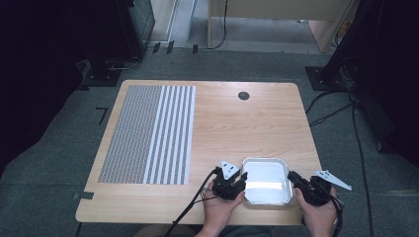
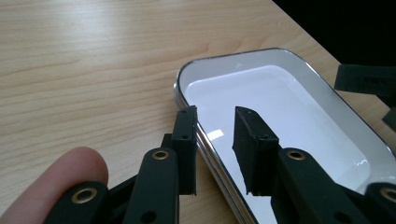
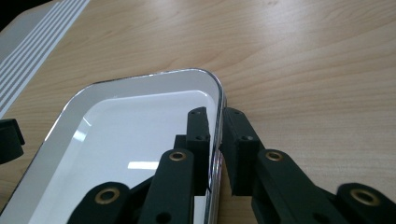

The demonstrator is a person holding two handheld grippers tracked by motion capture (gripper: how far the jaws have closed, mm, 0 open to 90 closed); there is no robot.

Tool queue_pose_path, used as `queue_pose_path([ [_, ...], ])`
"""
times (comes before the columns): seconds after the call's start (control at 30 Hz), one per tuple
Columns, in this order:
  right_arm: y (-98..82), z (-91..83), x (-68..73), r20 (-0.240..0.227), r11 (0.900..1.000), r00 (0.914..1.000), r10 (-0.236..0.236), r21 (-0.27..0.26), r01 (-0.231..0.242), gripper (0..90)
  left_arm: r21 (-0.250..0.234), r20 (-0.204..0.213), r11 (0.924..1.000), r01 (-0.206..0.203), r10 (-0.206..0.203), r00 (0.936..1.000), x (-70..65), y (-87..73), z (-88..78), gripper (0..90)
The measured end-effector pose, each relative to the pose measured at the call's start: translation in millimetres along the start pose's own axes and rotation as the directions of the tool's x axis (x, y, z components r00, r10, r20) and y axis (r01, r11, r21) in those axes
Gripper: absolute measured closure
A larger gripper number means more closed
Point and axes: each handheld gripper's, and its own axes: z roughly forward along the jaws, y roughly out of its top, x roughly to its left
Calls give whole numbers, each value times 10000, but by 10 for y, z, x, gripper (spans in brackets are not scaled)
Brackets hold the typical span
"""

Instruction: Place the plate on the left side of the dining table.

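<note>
A white rectangular tray [image 1: 267, 163] with a shiny metal rim lies near the table's front edge, and nothing is in it. My left gripper [image 1: 241, 178] is at the tray's left side. In the left gripper view the tray [image 2: 280, 93] has its rim between the jaws of the left gripper [image 2: 215, 114], one jaw outside and one inside, with a gap still showing. My right gripper [image 1: 292, 177] is at the tray's right side. In the right gripper view the right gripper [image 3: 217, 116] pinches the rim of the tray [image 3: 126, 130] closely between its pads.
A grey mat [image 1: 148, 133] with dotted and striped patterns covers the left part of the wooden table [image 1: 237, 123]. A black round grommet [image 1: 243, 96] sits near the far edge. Cables run over the floor on the right.
</note>
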Motion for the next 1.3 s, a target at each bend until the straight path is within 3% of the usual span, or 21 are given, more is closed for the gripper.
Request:
queue_pose_path([
  [0.2, -12, 29, -8, 65, 9993, 9999, 89, 359, -91, 867, 363, -2, 9990, -247, 247, 9997, -43, -49, 53, 754],
  [0.53, -19, 42, 51, 514, 9990, 9987, 24, 449, -47, 873, 476, -256, 9974, -534, 546, 9982, -41, -59, 72, 817],
  [0.67, -15, 40, 48, 539, 9981, 9977, 406, 446, -430, 879, 508, -255, 9972, -549, 562, 9981, -39, -52, 73, 820],
  [0.9, 11, -6, -18, 11, 9918, 9921, 1254, 244, -1253, 900, 493, -185, 9975, -512, 522, 9985, -40, -51, 84, 819],
  [1.17, 40, -79, -39, -172, 9877, 9875, 1564, -48, -1565, 900, 403, -234, 9969, -676, 686, 9974, -76, -27, 78, 808],
  [1.3, 60, -129, -65, 252, 9899, 9899, 1397, -290, -1390, 900, 332, -201, 9968, -722, 729, 9971, -96, -27, 71, 801],
])
